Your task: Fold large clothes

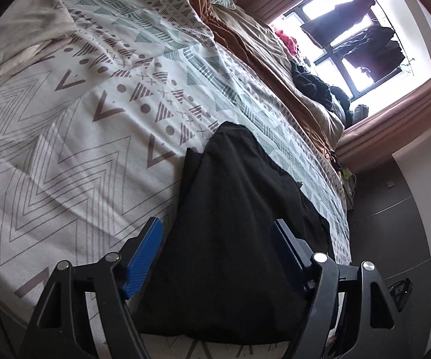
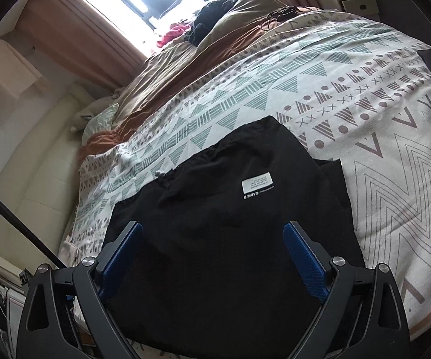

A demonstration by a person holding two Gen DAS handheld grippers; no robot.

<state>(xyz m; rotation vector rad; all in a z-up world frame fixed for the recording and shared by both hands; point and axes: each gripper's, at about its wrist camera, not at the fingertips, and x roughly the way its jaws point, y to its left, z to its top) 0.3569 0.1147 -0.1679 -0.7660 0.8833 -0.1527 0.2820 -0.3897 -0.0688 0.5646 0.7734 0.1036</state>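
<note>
A black garment [image 1: 230, 224] lies folded on the patterned bedspread [image 1: 96, 119] near the bed's front edge. In the right wrist view the same black garment [image 2: 230, 224] shows a white label [image 2: 256, 186] and a gathered waistband with a cord knot [image 2: 159, 174]. My left gripper [image 1: 217, 227] hangs open above the garment, its blue pads [image 1: 145, 254] wide apart and clear of the cloth. My right gripper [image 2: 214, 229] is open too, over the garment's near part, with nothing pinched between its blue pads [image 2: 305, 260].
A brown and beige duvet [image 2: 167, 77] is bunched along the bed's far side under the window [image 1: 350, 36]. Dark and red clothes [image 2: 203, 24] pile by the sill. A cream padded headboard [image 2: 30, 185] and a white drawer unit [image 2: 359, 4] flank the bed. Dark floor [image 1: 380, 224] lies beside the bed.
</note>
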